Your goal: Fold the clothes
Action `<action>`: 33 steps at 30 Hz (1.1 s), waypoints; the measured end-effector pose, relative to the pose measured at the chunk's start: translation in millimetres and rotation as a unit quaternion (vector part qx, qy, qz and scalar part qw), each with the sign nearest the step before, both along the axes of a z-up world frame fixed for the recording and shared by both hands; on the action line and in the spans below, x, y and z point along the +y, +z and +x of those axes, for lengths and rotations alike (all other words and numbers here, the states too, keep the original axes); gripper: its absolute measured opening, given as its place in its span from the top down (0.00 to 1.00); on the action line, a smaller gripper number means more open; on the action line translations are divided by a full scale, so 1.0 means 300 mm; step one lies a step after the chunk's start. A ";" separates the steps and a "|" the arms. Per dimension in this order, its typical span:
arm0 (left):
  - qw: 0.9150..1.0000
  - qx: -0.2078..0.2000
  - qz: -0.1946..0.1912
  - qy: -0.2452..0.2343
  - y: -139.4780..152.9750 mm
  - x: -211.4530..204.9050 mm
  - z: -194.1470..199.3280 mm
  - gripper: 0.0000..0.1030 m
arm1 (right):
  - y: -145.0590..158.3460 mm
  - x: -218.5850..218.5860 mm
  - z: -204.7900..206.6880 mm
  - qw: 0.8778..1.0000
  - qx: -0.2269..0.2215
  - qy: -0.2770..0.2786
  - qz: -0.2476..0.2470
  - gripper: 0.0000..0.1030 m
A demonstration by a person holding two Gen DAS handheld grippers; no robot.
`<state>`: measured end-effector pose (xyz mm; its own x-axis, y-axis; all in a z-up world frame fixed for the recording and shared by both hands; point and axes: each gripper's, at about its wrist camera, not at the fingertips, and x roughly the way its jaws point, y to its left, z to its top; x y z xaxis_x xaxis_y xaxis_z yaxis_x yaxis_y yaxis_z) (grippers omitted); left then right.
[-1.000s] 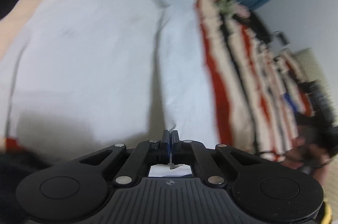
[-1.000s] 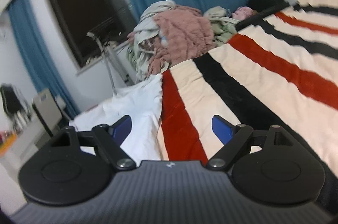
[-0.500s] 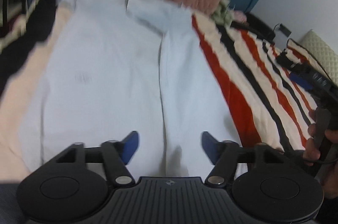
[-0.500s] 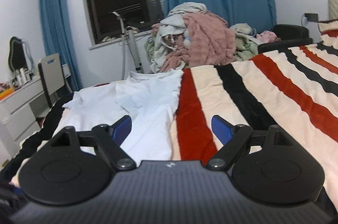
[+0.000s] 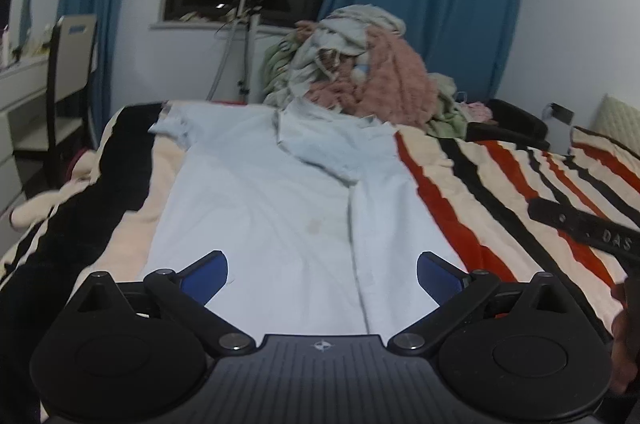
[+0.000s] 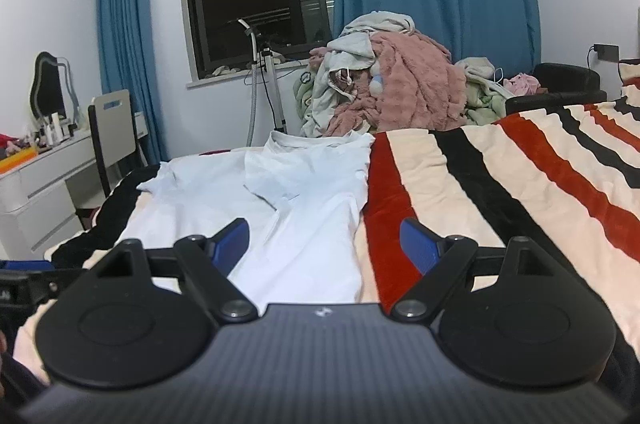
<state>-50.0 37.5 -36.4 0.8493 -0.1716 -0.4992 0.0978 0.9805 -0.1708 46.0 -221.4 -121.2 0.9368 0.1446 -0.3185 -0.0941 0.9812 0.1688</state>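
The white shirt point(image 5: 264, 208) lies flat along the left edge of the bed point(image 5: 472, 184), one side already folded inward, so it needs no holding. The left gripper point(image 5: 322, 274) has just been opening, nothing between its jaws, released above the hem. The right gripper point(image 6: 325, 244) hangs wide and empty over the shirt's folded edge, probably ready for the next fold.

Your left hand-held gripper point(image 5: 322, 276) has just been opening; its jaws now stand wide with nothing between them. Your right hand-held gripper point(image 6: 324, 242) is likewise spread, empty.
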 end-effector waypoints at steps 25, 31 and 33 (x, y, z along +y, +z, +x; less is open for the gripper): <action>0.979 0.120 -0.148 0.070 -0.077 0.437 0.605 0.02 | -0.017 0.079 0.244 1.000 -0.009 0.011 0.001 0.19; 0.974 0.108 -0.148 0.133 -0.162 0.510 0.847 0.08 | -0.073 0.093 0.266 1.000 0.004 0.004 -0.004 0.19; 0.973 0.097 -0.144 0.153 -0.177 0.527 0.916 0.09 | -0.093 0.091 0.295 1.000 0.013 -0.001 0.003 0.19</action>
<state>224.7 195.5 -89.4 0.7769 -0.0819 -0.6243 -0.2530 0.8673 -0.4287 134.4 -194.0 -149.0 0.9288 0.1437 -0.3417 -0.0869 0.9805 0.1763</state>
